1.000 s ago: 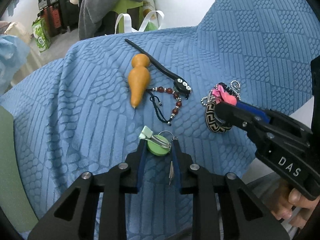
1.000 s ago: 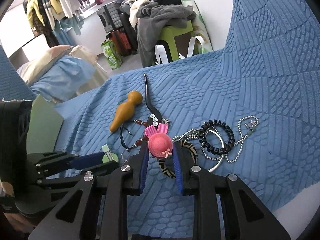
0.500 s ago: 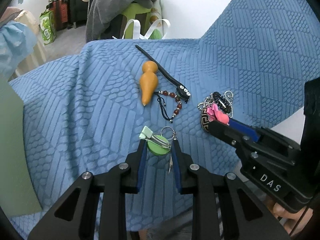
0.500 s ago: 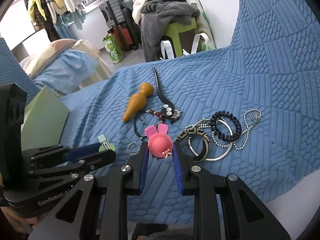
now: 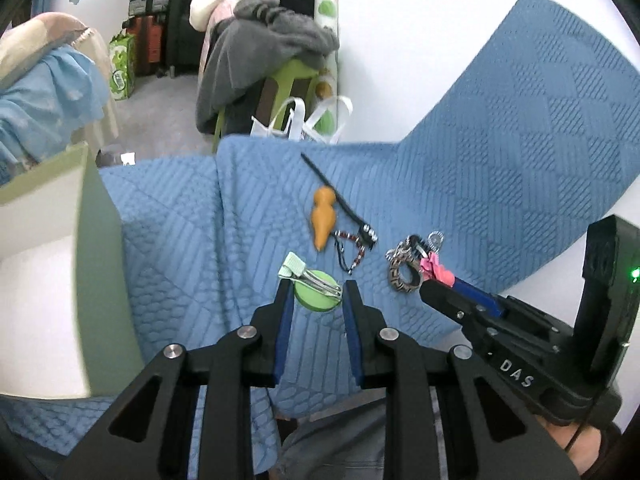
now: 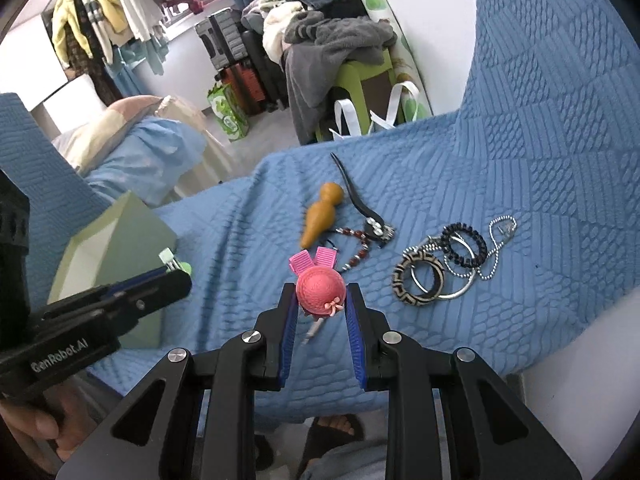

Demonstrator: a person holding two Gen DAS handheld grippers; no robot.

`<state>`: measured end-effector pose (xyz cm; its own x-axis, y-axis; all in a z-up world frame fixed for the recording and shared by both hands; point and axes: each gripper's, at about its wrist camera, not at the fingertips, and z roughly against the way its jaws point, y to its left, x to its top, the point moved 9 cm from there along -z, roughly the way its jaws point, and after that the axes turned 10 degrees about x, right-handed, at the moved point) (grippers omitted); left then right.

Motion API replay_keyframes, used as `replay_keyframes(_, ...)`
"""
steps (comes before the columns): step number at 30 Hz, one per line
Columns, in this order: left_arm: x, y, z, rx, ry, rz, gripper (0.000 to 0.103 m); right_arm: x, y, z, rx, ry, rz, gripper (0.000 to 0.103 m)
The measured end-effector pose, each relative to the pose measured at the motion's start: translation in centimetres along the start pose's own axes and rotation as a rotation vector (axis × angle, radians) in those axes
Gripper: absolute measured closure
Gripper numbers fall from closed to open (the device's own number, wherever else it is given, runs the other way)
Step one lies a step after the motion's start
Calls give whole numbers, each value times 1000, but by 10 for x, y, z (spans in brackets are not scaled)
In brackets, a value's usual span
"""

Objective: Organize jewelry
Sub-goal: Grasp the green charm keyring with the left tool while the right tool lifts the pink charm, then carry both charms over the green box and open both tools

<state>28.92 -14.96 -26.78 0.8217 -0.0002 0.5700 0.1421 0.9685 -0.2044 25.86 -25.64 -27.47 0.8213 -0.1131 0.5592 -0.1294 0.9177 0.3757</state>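
Note:
My left gripper (image 5: 316, 294) is shut on a green round hair clip (image 5: 317, 295) and holds it above the blue quilted cloth (image 5: 500, 168). My right gripper (image 6: 320, 300) is shut on a pink hat hair clip (image 6: 320, 291), also lifted; it shows in the left wrist view (image 5: 438, 274) too. On the cloth lie an orange gourd (image 6: 320, 218), a black hair stick (image 6: 356, 196), a red bead bracelet (image 6: 356, 240), a patterned bangle (image 6: 418, 280), a black hair tie (image 6: 466, 245) and a ball chain (image 6: 498, 248). A pale green box (image 5: 44, 248) stands open at the left.
The pale green box also shows in the right wrist view (image 6: 116, 240). Beyond the cloth's far edge are a green stool with grey clothes (image 5: 272, 52), suitcases (image 6: 240, 52) and a bed (image 6: 132, 148). The cloth rises up a backrest at the right.
Both grippers have lifted and pulled back from the cloth with their clips. The green box has come into view at the left.

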Motion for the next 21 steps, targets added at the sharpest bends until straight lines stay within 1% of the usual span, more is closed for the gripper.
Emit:
replay_keyframes(2, 5, 4, 10, 2, -9, -1, 78, 7, 9, 9, -37, -26, 39, 81)
replay_keyframes(3, 7, 7, 15, 15, -18, -6, 78, 10, 14, 13, -47, -39, 63, 81)
replay_keyframes(7, 13, 21, 34, 32, -48, -11, 78, 17, 28, 24, -61, -59, 88, 82)
replay_keyframes(13, 25, 43, 68, 63, -111, -3, 78, 30, 53, 39, -39, -89, 103, 82)
replay_keyframes(16, 32, 52, 87, 60, -143, 7, 77, 42, 69, 47, -17, -115, 107, 82)
replay_keyframes(18, 36, 55, 100, 58, -171, 2, 78, 49, 81, 53, -8, -134, 118, 82)
replay_keyframes(21, 43, 57, 121, 78, -212, -23, 78, 59, 100, 62, 13, -164, 136, 81)
